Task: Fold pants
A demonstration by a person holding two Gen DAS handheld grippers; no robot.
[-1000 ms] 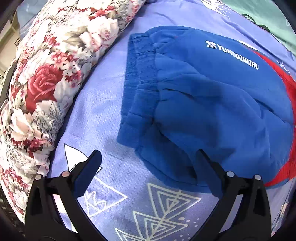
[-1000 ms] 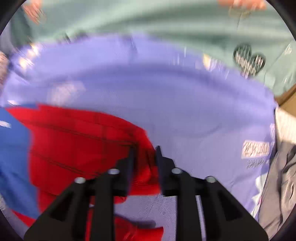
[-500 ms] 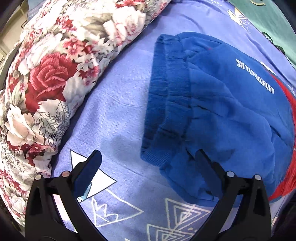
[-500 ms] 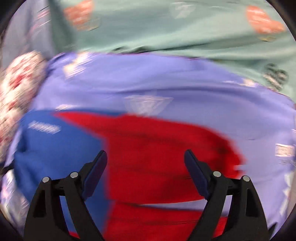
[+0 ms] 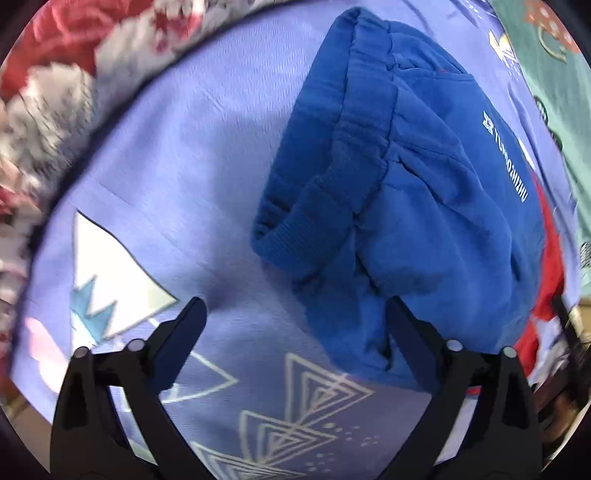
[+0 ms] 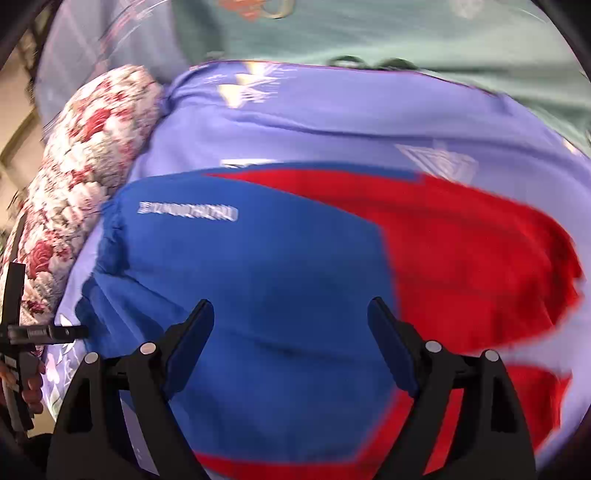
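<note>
In the left wrist view, a flowery quilt (image 5: 48,92) with red roses fills the 10 o'clock corner, and it looks blurry. Next to it, a purple sheet (image 5: 177,177) with white triangle drawings covers the bed. The left gripper (image 5: 295,314) sits at 6 o'clock with its two black fingers wide apart and nothing between them. Its left finger (image 5: 184,332) is over the bare sheet. Its right finger (image 5: 410,332) is over the near edge of the pants (image 5: 424,206). The pants lie on the sheet from the middle out to 3 o'clock. They are blue, with a ribbed waistband bunched up at the left side and white letters near 2 o'clock. A red part of them shows at 4 o'clock. A green cloth (image 5: 554,92) lies past them at 2 o'clock.

In the right wrist view, the quilt (image 6: 74,192) is at 9 o'clock. The other gripper pokes in at 8 o'clock, just beside the blue edge. The pants (image 6: 277,277) fill the middle, blue on the left and red toward 3 o'clock. The right gripper (image 6: 291,325) is at 6 o'clock above the blue part, its fingers spread wide and holding nothing. The sheet (image 6: 332,118) lies behind, and the green cloth (image 6: 369,33) is at 12 o'clock.
</note>
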